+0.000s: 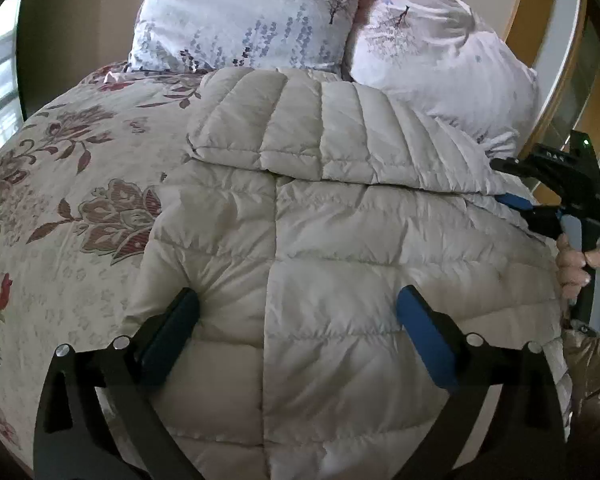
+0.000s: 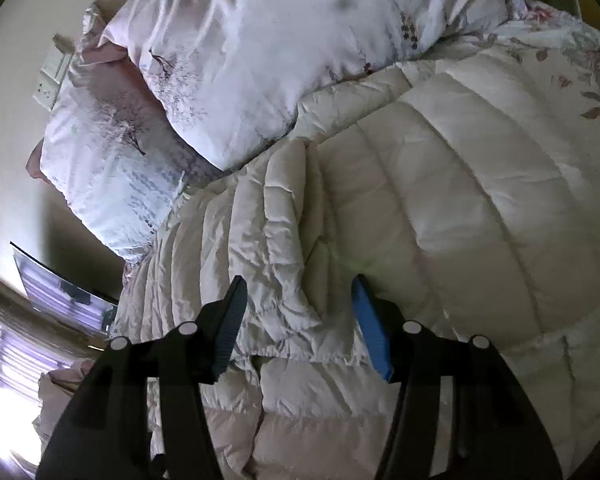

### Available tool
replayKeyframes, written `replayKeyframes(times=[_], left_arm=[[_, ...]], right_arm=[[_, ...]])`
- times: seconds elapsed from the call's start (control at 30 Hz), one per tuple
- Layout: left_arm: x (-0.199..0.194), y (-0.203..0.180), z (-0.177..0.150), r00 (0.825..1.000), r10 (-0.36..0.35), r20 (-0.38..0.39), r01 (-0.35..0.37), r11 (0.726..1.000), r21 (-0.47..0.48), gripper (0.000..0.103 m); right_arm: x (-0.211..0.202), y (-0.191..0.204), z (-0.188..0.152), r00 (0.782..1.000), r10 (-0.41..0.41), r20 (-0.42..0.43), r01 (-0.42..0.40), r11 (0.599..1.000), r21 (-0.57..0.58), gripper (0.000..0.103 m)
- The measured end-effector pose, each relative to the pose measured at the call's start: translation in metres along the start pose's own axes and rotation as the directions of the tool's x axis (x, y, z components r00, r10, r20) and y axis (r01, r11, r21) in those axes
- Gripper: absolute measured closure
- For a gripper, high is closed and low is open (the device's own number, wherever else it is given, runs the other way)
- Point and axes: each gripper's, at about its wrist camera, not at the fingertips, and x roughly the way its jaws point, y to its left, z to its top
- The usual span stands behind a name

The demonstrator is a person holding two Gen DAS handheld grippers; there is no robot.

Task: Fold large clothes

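Observation:
A cream quilted down jacket (image 1: 340,240) lies on the bed with its upper part folded down over the body. My left gripper (image 1: 298,304) stands open wide over the jacket's lower half, and both blue pads (image 1: 420,320) rest against the fabric with nothing pinched. In the left wrist view my right gripper (image 1: 516,204) reaches the jacket's right edge, held by a hand (image 1: 576,268). In its own view the right gripper (image 2: 298,292) is open, its fingers straddling a crumpled fold of the jacket (image 2: 440,200) without pressing on it.
The jacket lies on a floral bedspread (image 1: 72,184). Two pale printed pillows (image 1: 244,12) lean at the head of the bed, close behind the jacket. A wooden frame (image 1: 540,12) runs along the right side. A shiny brown sleeve (image 1: 596,380) shows at lower right.

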Motion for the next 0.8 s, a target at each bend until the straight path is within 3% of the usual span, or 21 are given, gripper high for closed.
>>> replayKeyframes(times=[0.03, 0.1, 0.13, 0.2, 0.37, 0.63, 0.73, 0.8], left_arm=[[0.001, -0.001, 0.0, 1.0, 0.001, -0.003, -0.001, 1.0, 0.003, 0.001], [0.001, 0.0, 0.001, 1.0, -0.002, -0.007, 0.002, 1.0, 0.005, 0.001], [0.002, 0.0, 0.001, 1.0, -0.004, -0.008, 0.005, 1.0, 0.007, 0.001], [0.001, 0.0, 0.001, 1.0, -0.013, -0.007, 0.013, 1.0, 0.006, 0.001], [-0.006, 0.01, 0.004, 0.998, -0.066, 0.006, 0.066, 0.997, -0.029, 0.001], [-0.036, 0.038, 0.008, 0.996, -0.052, 0.071, 0.058, 0.995, -0.079, 0.002], [-0.049, 0.053, 0.009, 0.996, -0.02, 0.091, 0.029, 0.995, -0.097, 0.003], [-0.056, 0.066, 0.009, 0.995, -0.005, 0.096, 0.016, 0.993, -0.117, 0.003]], right_arm=[[0.005, 0.0, 0.0, 1.0, -0.003, -0.008, 0.003, 1.0, -0.003, 0.051], [0.01, 0.002, -0.001, 1.0, -0.004, -0.024, 0.004, 1.0, -0.013, 0.087], [0.013, 0.004, -0.001, 0.999, 0.003, -0.032, -0.004, 1.0, -0.02, 0.096], [0.004, 0.006, -0.004, 1.0, 0.007, 0.009, -0.006, 0.999, -0.036, 0.097], [-0.021, 0.005, -0.007, 0.994, -0.037, 0.1, 0.044, 0.997, -0.07, 0.098], [0.007, -0.01, -0.013, 0.987, -0.161, 0.003, 0.16, 0.985, -0.056, 0.095], [-0.001, -0.007, -0.014, 0.988, -0.151, -0.009, 0.15, 0.985, -0.084, 0.082], [-0.013, -0.008, -0.014, 0.99, -0.141, 0.002, 0.141, 0.985, -0.1, 0.066]])
